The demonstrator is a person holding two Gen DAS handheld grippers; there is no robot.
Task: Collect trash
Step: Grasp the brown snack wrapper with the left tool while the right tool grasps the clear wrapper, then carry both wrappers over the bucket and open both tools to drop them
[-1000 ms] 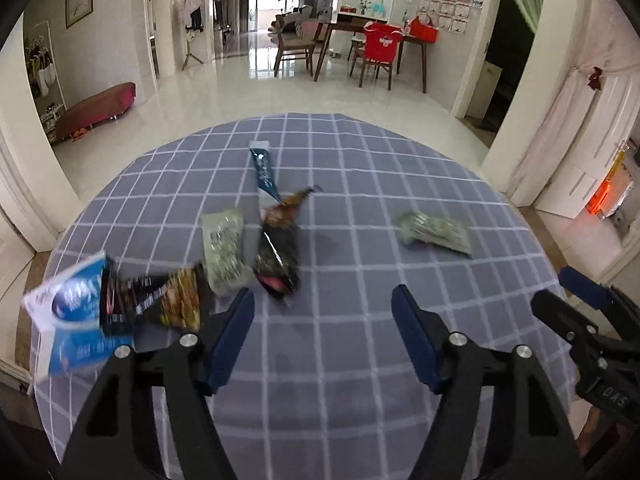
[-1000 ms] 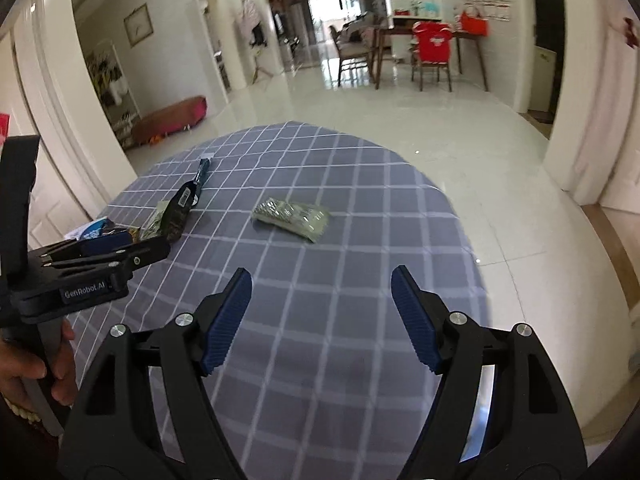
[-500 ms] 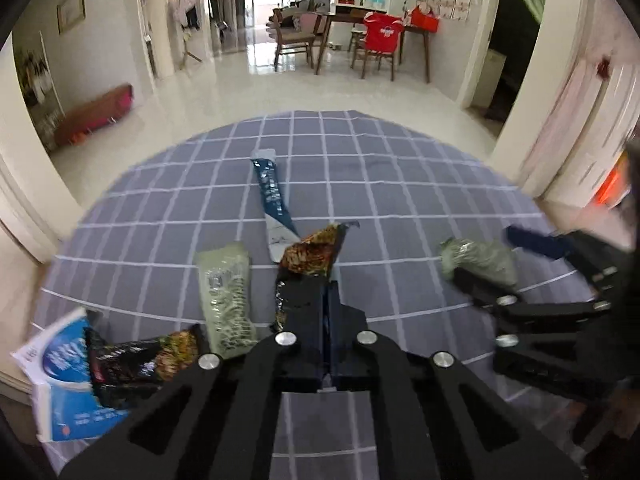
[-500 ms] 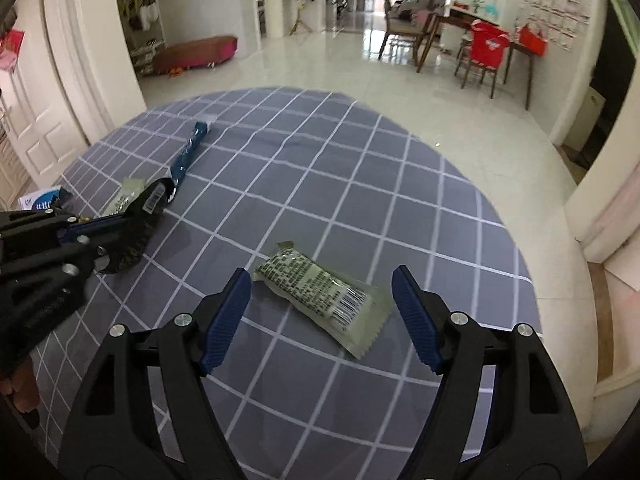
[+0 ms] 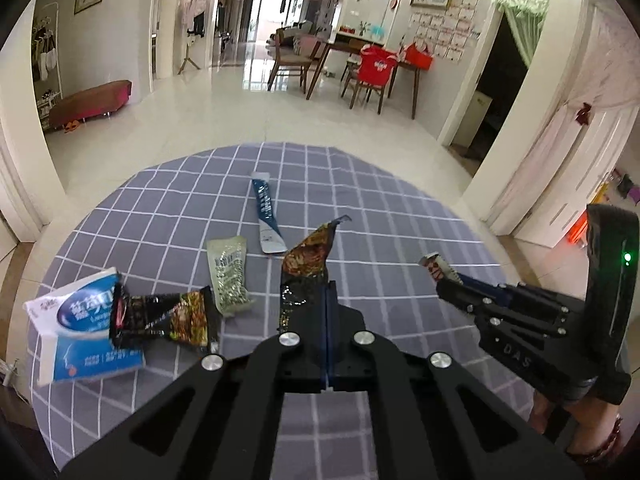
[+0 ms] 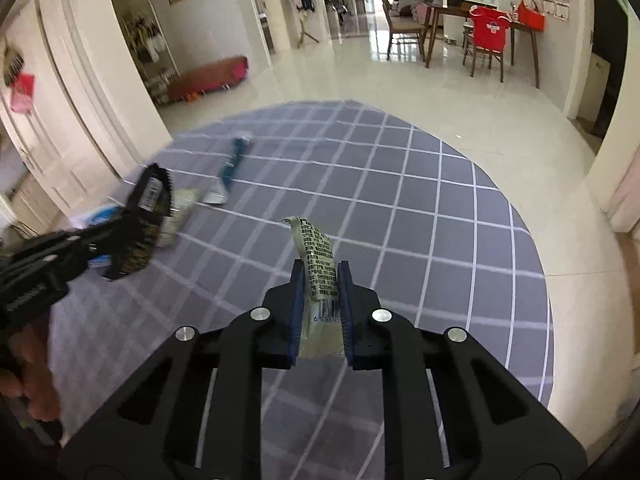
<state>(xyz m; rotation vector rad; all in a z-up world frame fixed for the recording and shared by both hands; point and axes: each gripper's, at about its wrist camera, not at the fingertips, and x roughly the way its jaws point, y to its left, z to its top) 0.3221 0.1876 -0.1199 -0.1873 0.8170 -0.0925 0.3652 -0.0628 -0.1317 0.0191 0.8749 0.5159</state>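
Here, dark snack wrapper [image 5: 304,276] pinched between closed left jaws, pale green packet [image 6: 320,272] between just-narrowed right jaws.

Even, bright daylight from the far doorway ahead; glare on glossy white tiled floor [image 5: 240,120]. Heavy fisheye bending, black vignette corners. Right-wrist view motion-blurred left of its gripper [image 6: 320,292].

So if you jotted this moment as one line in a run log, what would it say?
left tongs: shut on dark snack wrapper | right tongs: just closed on pale green wrapper | on checked tablecloth: blue sachet, tissue pack
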